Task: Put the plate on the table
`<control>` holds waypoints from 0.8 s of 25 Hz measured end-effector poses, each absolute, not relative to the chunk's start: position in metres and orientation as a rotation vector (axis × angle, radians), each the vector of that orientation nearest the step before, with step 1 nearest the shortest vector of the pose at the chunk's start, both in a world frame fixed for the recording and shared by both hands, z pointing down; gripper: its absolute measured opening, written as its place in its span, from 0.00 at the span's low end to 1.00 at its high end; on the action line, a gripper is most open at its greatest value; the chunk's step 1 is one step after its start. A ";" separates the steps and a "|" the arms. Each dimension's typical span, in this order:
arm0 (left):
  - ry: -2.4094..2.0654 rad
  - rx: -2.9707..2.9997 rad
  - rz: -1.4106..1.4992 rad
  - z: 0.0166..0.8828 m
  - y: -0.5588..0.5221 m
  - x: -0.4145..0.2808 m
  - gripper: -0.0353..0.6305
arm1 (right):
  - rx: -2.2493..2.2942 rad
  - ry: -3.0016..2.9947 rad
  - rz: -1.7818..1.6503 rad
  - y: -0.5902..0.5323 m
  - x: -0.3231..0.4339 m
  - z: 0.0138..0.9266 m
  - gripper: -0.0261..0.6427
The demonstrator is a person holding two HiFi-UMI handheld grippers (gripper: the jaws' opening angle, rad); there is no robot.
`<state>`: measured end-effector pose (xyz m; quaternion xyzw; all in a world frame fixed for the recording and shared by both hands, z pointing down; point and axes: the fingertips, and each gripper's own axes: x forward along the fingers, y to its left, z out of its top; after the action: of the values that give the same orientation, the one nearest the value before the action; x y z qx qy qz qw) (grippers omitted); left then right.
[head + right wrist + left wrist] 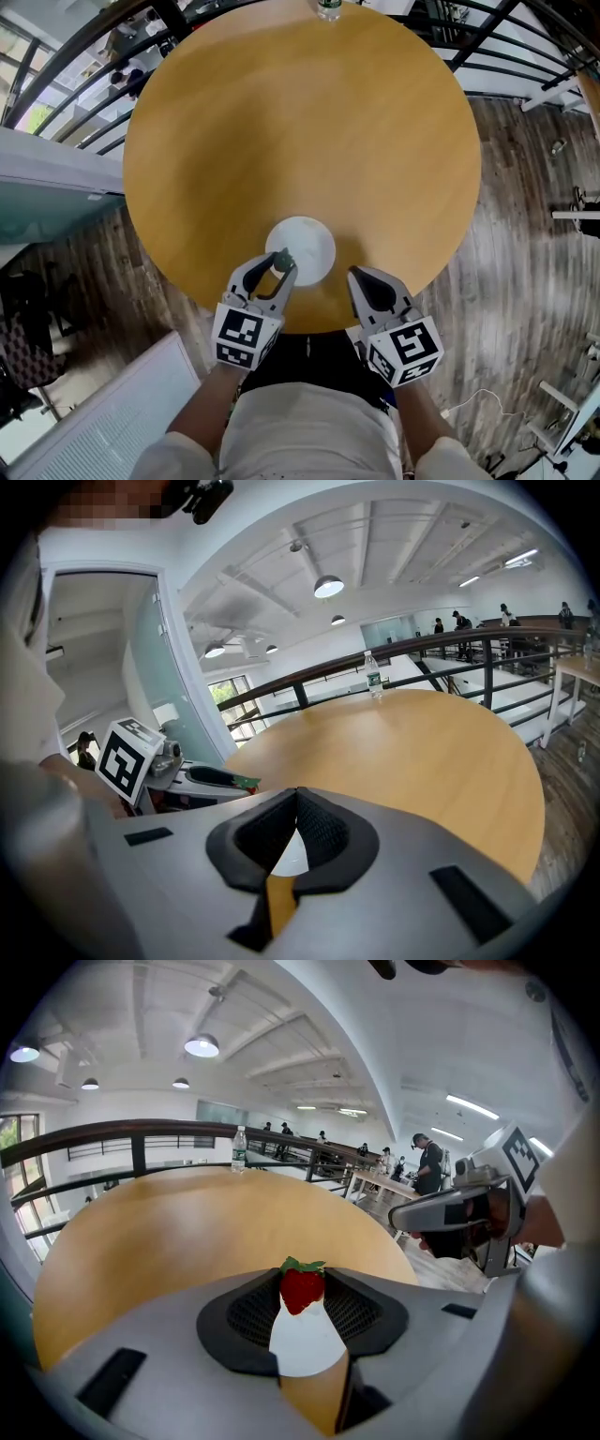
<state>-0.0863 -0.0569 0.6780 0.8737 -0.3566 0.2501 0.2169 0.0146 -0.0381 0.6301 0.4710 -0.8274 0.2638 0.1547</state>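
Note:
A small white plate (pixel 305 248) lies on the round wooden table (pixel 300 122), close to its near edge. My left gripper (pixel 279 262) reaches over the plate's left rim, shut on a red strawberry (pixel 302 1288) with green leaves. The plate (pixel 305 1342) shows white below the fruit in the left gripper view. My right gripper (pixel 361 278) hovers at the table's edge just right of the plate, shut with nothing between its fingers. In the right gripper view its tips (pixel 296 794) meet, and a sliver of plate (pixel 289 853) shows under them.
A clear water bottle (pixel 328 9) stands at the table's far edge. Dark railings (pixel 75 56) curve round behind the table. A white panel (pixel 103 412) lies on the wooden floor at the lower left. People stand at distant tables (pixel 427 1162).

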 end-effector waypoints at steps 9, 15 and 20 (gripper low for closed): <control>-0.946 2.438 0.859 0.725 -0.069 -0.071 0.29 | 1.363 -2.338 0.800 -0.044 0.026 0.653 0.07; -0.899 2.478 1.024 0.754 -0.069 -0.061 0.29 | 1.394 -2.318 0.833 -0.043 0.032 0.664 0.07; -0.853 2.510 1.122 0.770 -0.070 -0.052 0.29 | 1.406 -2.302 0.850 -0.042 0.040 0.670 0.07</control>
<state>-0.0524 -0.0701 0.7699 0.8644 -0.2938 0.3863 0.1312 0.0398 -0.0421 0.6696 0.4912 -0.8038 0.2970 0.1561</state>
